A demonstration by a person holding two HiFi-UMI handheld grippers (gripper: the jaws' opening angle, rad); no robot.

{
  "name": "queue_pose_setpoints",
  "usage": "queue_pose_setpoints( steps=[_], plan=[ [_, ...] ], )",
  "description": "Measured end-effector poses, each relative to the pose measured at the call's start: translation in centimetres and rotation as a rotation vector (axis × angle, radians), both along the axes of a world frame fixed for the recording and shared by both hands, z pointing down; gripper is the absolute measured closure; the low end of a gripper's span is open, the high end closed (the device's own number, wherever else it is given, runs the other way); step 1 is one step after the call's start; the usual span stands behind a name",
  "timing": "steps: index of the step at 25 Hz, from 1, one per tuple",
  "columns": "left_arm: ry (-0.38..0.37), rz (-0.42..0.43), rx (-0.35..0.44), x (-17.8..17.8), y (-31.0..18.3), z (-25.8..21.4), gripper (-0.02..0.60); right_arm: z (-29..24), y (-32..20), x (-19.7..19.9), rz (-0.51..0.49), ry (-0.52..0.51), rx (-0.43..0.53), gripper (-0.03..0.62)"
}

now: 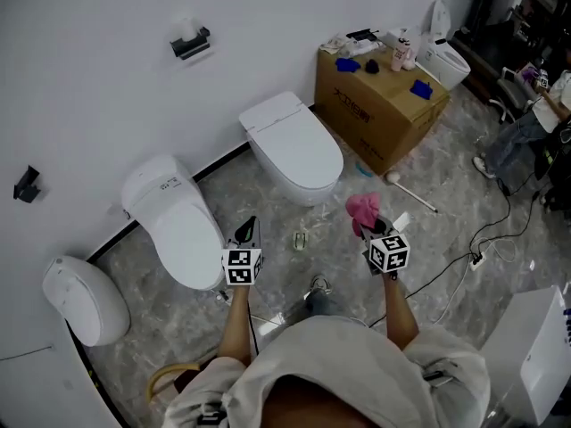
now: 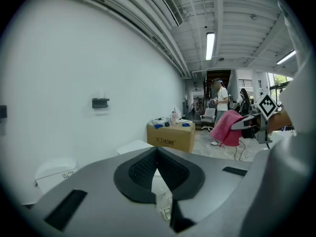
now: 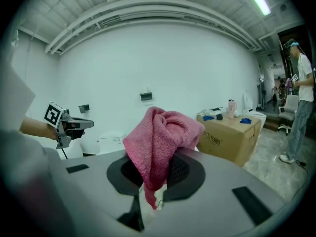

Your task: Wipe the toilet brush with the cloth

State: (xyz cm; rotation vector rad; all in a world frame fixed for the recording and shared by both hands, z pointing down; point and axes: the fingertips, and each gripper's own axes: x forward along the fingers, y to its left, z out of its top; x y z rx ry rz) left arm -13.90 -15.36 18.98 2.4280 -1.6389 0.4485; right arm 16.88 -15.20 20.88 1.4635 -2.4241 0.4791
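The toilet brush [image 1: 411,193], white with a round head and a thin handle, lies on the marble floor beside the cardboard box. It shows in the head view only. My right gripper [image 1: 370,224] is shut on a pink cloth [image 1: 362,209], held in the air short of the brush. The pink cloth [image 3: 160,139] bunches up over the right gripper [image 3: 154,164] and hides its tips. My left gripper [image 1: 247,229] hovers over the floor by a toilet. The left gripper [image 2: 158,154] has its jaws together with nothing between them. The pink cloth [image 2: 228,128] also shows from the left.
Three white toilets [image 1: 297,148] [image 1: 175,214] [image 1: 86,300] stand along the white wall. A cardboard box [image 1: 378,98] with small items on top sits at the back right. Cables [image 1: 486,239] run over the floor at right. A person [image 3: 299,110] stands at far right.
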Motion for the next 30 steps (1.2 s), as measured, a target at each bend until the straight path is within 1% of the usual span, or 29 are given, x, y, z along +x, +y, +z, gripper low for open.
queue_pose_setpoints(
  steps=[5, 9, 17, 20, 30],
  plan=[
    [0.019, -0.017, 0.085, -1.2, 1.4, -5.1, 0.561, -3.9, 2.5, -0.2, 0.005, 0.021, 0.089, 0.522],
    [0.024, -0.029, 0.12, -1.7, 3.8, -7.0, 0.561, -5.6, 5.1, -0.3, 0.003, 0.034, 0.127, 0.522],
    [0.045, -0.039, 0.146, -0.9, 8.1, -8.1, 0.561, -7.6, 8.8, -0.5, -0.009, 0.042, 0.172, 0.522],
    [0.054, -0.04, 0.142, -0.7, 9.5, -7.9, 0.561, -7.6, 10.1, -0.6, -0.009, 0.046, 0.175, 0.522],
    [0.057, -0.039, 0.159, 0.2, 11.0, -8.4, 0.561, -8.3, 11.3, 0.2, -0.009, 0.041, 0.189, 0.522]
  ],
)
